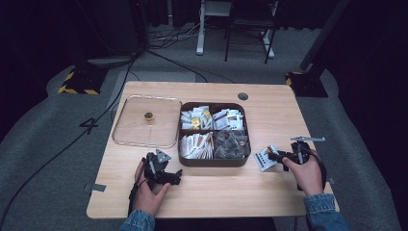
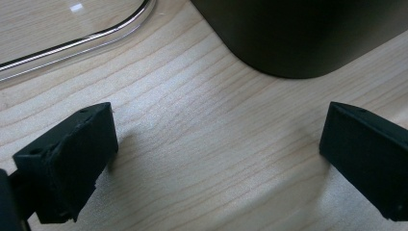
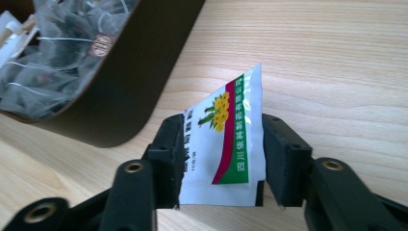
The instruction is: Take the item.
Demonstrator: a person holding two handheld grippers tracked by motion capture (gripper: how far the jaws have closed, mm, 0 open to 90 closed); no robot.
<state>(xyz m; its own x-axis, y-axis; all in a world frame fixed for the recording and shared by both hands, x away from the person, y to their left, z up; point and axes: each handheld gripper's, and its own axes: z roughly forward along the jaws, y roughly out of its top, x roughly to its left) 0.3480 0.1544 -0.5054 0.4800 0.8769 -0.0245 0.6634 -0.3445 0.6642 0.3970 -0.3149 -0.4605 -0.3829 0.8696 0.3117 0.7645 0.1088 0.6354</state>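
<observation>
Looking down from the high view, your right claw grips a white sachet just right of the dark compartment box, likely freshly lifted out; the clear lid lies aside on the desk, leaving the box open. Your left claw waits near the box's front corner. From the left gripper view, its jaws stand wide over bare wood. From the right gripper view, the jaws pinch the sachet by its lower edges.
</observation>
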